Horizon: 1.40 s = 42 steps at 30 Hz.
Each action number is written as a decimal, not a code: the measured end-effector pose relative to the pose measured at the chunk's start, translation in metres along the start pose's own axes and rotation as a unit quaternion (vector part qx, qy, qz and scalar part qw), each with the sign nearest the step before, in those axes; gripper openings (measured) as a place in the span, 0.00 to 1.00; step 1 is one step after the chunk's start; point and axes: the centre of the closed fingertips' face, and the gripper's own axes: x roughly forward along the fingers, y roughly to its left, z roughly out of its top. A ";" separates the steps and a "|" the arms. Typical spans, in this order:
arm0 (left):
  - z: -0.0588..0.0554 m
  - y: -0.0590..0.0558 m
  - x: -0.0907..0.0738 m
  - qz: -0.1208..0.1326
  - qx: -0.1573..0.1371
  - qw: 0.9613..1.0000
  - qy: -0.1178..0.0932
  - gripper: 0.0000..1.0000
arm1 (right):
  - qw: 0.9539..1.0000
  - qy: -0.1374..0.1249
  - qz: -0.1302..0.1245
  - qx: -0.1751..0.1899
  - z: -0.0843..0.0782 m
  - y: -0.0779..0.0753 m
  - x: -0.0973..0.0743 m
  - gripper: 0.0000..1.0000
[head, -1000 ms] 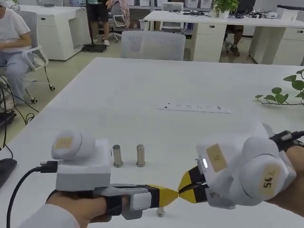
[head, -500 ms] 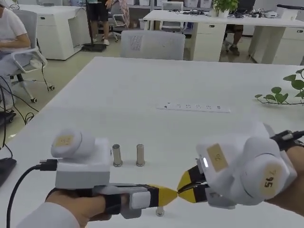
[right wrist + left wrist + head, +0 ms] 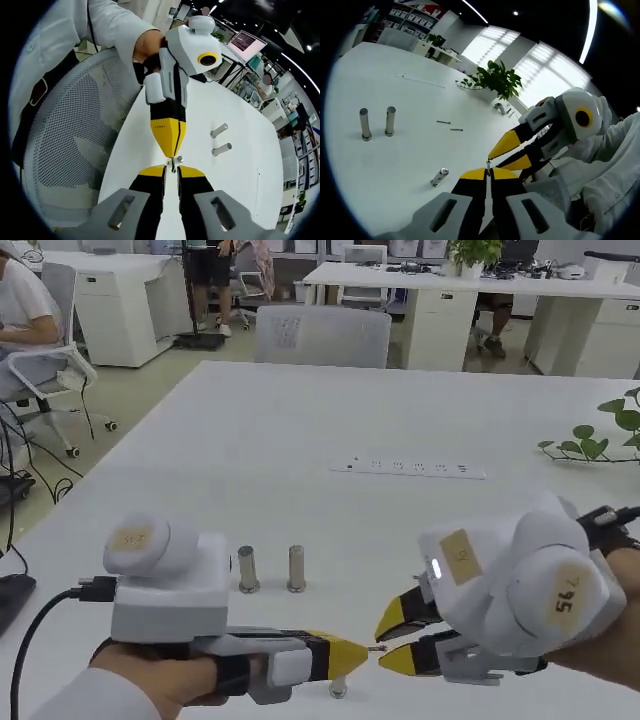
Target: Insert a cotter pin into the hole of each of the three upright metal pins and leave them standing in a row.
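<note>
On the white table (image 3: 400, 420), with a metal pin (image 3: 338, 689) lying at bottom centre, the left hand-held gripper (image 3: 360, 652) pinches a cotter pin (image 3: 375, 647) at the right hand-held gripper (image 3: 381, 647)'s parted jaws, seemingly a handover that needs careful closing.

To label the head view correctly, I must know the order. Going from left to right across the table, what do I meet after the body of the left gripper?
left upright metal pin → right upright metal pin → lying metal pin → cotter pin → right gripper → plant branch
</note>
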 end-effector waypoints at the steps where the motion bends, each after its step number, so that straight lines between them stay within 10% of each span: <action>1: 0.000 0.000 0.000 0.000 0.005 1.000 0.001 0.00 | 1.000 -0.001 0.001 0.002 0.000 -0.001 0.000 0.11; 25: -0.016 -0.014 -0.005 -0.007 0.132 0.990 0.045 0.00 | 0.986 -0.039 0.113 0.119 -0.001 0.015 -0.004 0.11; 42: -0.026 -0.035 -0.007 -0.049 0.221 0.972 0.065 0.00 | 0.961 -0.060 0.223 0.153 0.007 0.040 -0.009 0.12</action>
